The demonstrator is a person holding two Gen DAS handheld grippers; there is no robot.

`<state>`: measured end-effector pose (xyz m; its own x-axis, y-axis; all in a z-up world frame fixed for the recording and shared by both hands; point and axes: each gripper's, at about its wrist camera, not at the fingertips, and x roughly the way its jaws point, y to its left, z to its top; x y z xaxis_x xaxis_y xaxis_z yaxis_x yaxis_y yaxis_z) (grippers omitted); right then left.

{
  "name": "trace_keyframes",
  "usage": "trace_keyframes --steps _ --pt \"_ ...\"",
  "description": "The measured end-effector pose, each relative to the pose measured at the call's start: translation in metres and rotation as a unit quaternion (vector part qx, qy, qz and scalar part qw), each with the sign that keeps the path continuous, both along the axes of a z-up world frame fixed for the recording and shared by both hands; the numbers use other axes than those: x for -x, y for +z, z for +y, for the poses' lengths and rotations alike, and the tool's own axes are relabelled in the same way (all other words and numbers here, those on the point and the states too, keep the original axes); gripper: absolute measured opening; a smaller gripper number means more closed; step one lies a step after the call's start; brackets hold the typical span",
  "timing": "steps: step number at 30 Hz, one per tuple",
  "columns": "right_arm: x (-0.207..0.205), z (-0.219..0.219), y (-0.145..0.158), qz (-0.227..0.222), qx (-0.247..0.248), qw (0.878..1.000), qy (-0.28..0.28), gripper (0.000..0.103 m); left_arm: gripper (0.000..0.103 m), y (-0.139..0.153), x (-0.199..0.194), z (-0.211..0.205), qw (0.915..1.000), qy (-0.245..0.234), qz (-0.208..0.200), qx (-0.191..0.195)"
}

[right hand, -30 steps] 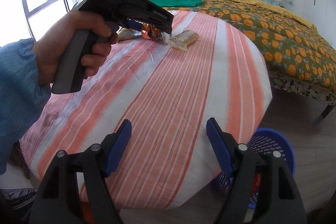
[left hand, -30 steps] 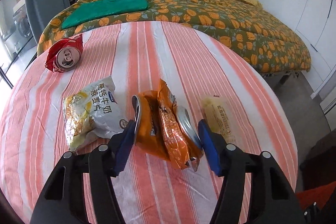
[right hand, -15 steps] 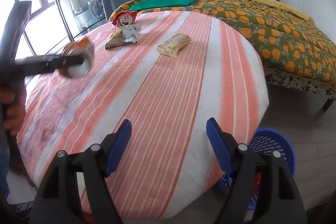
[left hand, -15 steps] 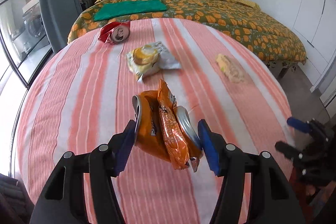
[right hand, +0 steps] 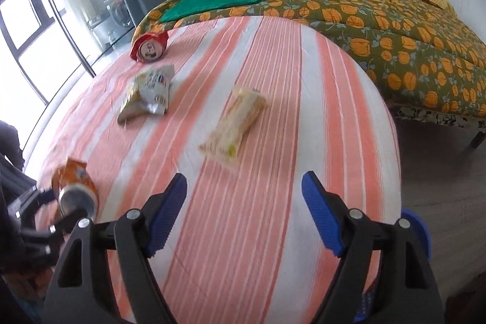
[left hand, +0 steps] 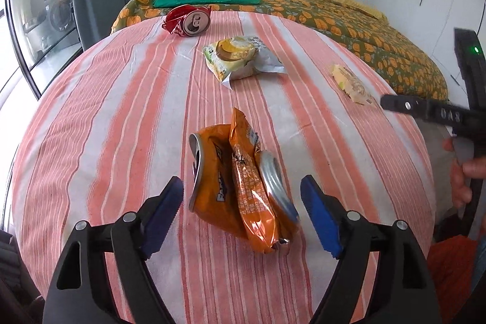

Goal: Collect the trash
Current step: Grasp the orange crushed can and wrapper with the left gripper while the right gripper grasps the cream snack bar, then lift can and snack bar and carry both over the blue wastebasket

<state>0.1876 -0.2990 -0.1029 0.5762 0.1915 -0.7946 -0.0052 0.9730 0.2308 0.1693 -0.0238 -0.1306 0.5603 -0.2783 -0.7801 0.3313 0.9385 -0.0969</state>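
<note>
White letters, partly hidden, start with "FA" on the crushed orange can (left hand: 212, 187). The orange wrapper (left hand: 252, 193) and the white and yellow snack bag (left hand: 240, 56) carry print too small to read.

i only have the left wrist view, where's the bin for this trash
observer: a blue basket stands on the floor beside the table, low on the right of the right wrist view.
operator: anything held on that side
observer: no, the right gripper has just been opening its jaws and nothing is between them.
operator: whats closest to it
observer: the pale yellow packet, lying flat just ahead of the gap between its fingers.
</note>
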Motion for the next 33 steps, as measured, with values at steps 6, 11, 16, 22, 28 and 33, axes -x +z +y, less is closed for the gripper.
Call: trace_keyframes --steps 6,11,16,22,28,33 --pt "-0.062 0.011 -0.008 0.054 -0.021 0.998 -0.018 0.077 0.082 -0.001 -0.005 0.002 0.9999 0.009 0.006 0.002" --pt "-0.080 0.020 -0.016 0.085 0.015 0.996 -0.012 0.049 0.082 -0.003 -0.008 0.001 0.9999 0.010 0.012 0.001" --pt "-0.066 0.015 -0.012 0.073 0.017 0.997 0.001 0.019 0.077 -0.003 -0.009 0.000 0.9999 0.012 0.010 0.002" --pt "-0.024 0.027 0.003 0.037 0.022 0.998 0.050 0.018 0.062 -0.004 -0.006 -0.005 0.9999 0.012 0.004 -0.008" --pt "0.016 0.036 0.006 0.022 0.011 0.996 0.081 0.018 0.060 0.003 0.004 -0.012 0.9996 0.011 -0.015 -0.021" --pt "0.036 0.041 0.007 0.016 0.004 0.996 0.092 0.018 0.059 0.013 0.010 -0.018 0.9989 0.007 -0.034 -0.032"
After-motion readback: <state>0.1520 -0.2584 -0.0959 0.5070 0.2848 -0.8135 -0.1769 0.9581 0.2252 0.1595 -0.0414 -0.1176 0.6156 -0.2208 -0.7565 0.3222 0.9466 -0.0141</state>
